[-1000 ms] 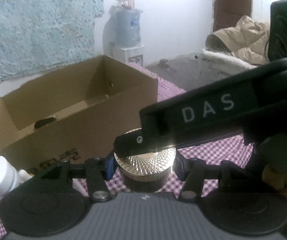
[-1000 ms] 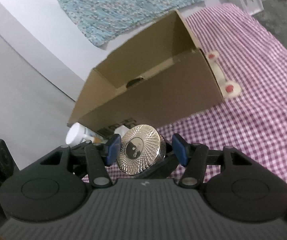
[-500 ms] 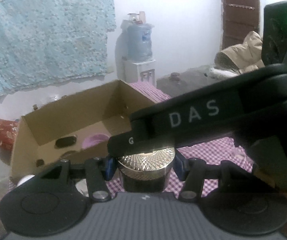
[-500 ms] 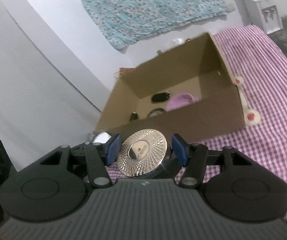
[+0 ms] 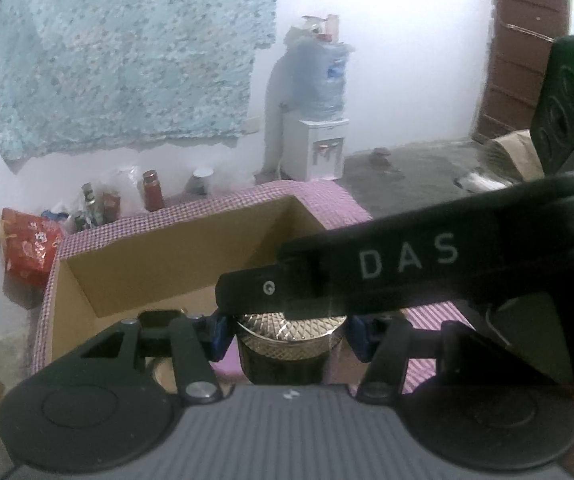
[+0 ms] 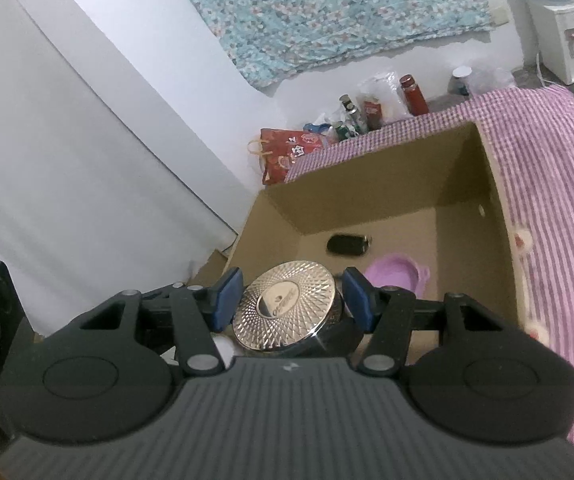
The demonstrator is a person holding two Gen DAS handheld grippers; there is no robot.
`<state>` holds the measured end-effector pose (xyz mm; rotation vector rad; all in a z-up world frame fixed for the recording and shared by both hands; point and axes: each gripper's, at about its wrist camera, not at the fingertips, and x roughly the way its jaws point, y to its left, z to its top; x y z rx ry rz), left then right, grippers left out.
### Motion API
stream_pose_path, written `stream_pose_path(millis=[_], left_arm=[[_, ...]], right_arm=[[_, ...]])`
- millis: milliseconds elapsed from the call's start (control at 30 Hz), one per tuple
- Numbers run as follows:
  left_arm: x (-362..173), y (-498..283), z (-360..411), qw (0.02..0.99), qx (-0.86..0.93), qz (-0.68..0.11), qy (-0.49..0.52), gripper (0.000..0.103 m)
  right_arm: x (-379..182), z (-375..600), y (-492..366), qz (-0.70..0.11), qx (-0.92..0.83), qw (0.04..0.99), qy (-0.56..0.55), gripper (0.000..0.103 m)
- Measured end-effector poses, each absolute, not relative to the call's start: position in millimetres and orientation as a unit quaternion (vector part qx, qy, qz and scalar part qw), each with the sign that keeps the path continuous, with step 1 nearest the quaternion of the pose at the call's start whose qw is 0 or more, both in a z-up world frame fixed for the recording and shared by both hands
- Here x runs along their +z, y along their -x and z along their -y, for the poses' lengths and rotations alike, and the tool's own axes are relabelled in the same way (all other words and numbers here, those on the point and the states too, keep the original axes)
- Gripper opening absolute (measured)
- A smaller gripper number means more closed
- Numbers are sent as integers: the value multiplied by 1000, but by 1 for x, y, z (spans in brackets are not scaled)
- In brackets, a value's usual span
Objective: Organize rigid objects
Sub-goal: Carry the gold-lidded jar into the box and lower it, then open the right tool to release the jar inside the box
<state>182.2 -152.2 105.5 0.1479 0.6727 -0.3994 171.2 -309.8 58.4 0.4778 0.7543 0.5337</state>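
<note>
Pinching one dark jar [image 6: 291,312] with a faceted silver lid from both sides, the left gripper [image 5: 289,334] and right gripper [image 6: 293,300] hold it above the near edge of the cardboard box [image 6: 499,216]. Placement remains undone. Farther in, the box already holds a black oblong item [image 6: 347,244] and a pink dish [image 6: 397,274] on its floor.

- A lived-in room of a home, plain and modest: white painted walls and a bare grey floor [image 5: 415,172] at the right.
- A light-blue floral cloth [image 5: 127,52] hangs on the wall, upper left.
- A water dispenser [image 5: 319,120] with a large bottle stands in the corner, upper middle.
- Bottles and jars [image 6: 387,108] and a red gift bag [image 6: 283,152] sit on the floor by the wall.
- A brown wooden door [image 5: 523,52] at upper right.
- Purple checked cloth [image 6: 547,168] covers the surface carrying a cardboard box [image 6: 367,184].
</note>
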Motion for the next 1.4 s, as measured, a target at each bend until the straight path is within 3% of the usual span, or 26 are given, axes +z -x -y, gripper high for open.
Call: stream_pose_path(millis=[433,667,1033,1400], left_arm=[[59,-339,142,895,-99,-434,-14,57],[30,-380,139,883,-65,-464,-13,57],[17,-391,142,884,-51,-464,-24,62],[57,-350,144,893,-87,-441,-11,80]], right_arm=[[11,296,-338,-443,251,835,-210,52],[-23,288,-393,-472,255,823,-188,53],[-33,287,-405,-464,282,825,-160,55],[11,322,-357,-401,270,851,-206,57]])
